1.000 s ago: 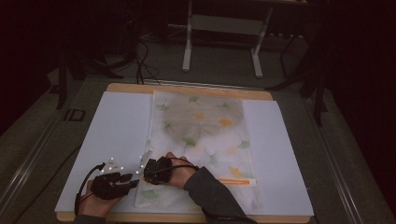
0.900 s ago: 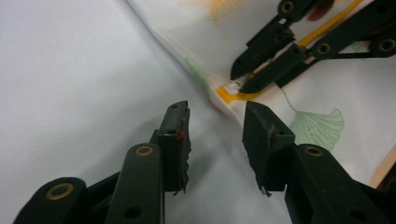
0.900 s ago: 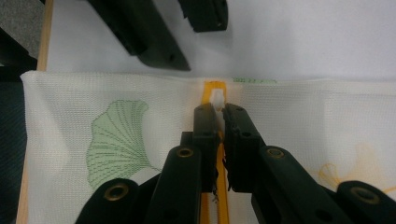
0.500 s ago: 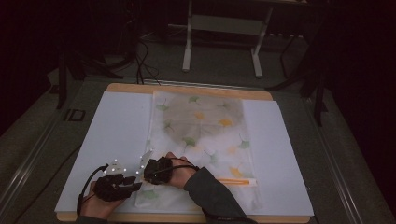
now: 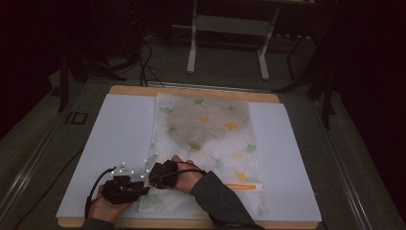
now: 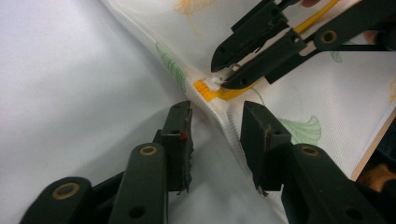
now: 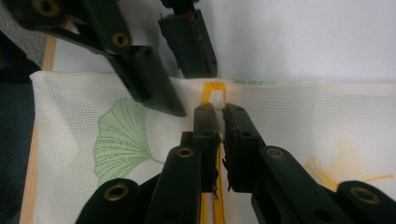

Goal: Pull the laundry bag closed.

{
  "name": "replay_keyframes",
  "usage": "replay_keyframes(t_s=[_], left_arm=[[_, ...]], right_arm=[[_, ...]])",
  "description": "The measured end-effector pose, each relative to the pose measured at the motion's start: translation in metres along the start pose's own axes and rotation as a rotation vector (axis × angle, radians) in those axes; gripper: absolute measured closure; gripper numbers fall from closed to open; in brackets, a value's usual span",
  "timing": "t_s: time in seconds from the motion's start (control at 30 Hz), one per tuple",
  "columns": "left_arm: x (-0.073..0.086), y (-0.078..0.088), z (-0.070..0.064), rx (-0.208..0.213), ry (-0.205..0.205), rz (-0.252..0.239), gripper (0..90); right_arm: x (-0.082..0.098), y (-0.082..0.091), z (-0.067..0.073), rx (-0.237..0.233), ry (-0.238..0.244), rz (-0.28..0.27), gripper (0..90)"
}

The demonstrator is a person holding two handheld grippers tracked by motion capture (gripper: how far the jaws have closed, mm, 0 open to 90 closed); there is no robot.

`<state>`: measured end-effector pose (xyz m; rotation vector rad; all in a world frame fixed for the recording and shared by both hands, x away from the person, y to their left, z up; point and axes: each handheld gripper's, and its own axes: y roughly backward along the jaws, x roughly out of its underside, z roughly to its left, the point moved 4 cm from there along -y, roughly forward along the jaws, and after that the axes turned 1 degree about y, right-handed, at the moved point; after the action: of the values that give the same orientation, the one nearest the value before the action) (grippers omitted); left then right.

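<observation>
Right gripper point(image 7: 220, 114) pinches the zipper pull point(image 6: 214, 83); left gripper point(image 6: 215, 123), jaws spread and just closing, straddles the mesh laundry bag's point(image 5: 206, 120) corner. Next: clamp, then unzip.

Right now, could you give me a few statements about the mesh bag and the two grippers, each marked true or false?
1. The right gripper is closed on the white zipper pull. True.
2. The mesh bag is printed with blue stars. False: it carries green and yellow leaf shapes.
3. The left gripper straddles the bag's edge, its jaws just closing, not yet pressing it. True.
4. The zipper tape is red. False: it is yellow-orange.
5. The bag hangs in the air. False: it lies on the white sheet.
</observation>
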<state>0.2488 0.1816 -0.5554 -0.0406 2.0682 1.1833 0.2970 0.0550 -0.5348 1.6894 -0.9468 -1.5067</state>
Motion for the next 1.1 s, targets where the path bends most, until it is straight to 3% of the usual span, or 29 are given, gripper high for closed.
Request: replay_keyframes(t_s=[0.23,0.5,0.67,1.1], left_arm=[[-0.0025,-0.0047,0.0017,0.03,0.022,0.007,67.8],[-0.0029,-0.0079,0.0008,0.05,0.013,0.028,75.9],[-0.0029,-0.0082,-0.0003,0.042,0.0,0.034,83.2],[-0.003,-0.0076,-0.0038,0.015,-0.041,0.034,85.0]], right_arm=[[0.0003,0.003,0.0002,0.004,0.002,0.0,84.4],[0.0001,0.0047,-0.0001,0.003,0.006,-0.002,84.4],[0.0026,0.003,0.0003,-0.009,0.005,0.009,84.4],[0.0054,-0.0002,0.0,-0.027,0.004,0.01,84.3]])
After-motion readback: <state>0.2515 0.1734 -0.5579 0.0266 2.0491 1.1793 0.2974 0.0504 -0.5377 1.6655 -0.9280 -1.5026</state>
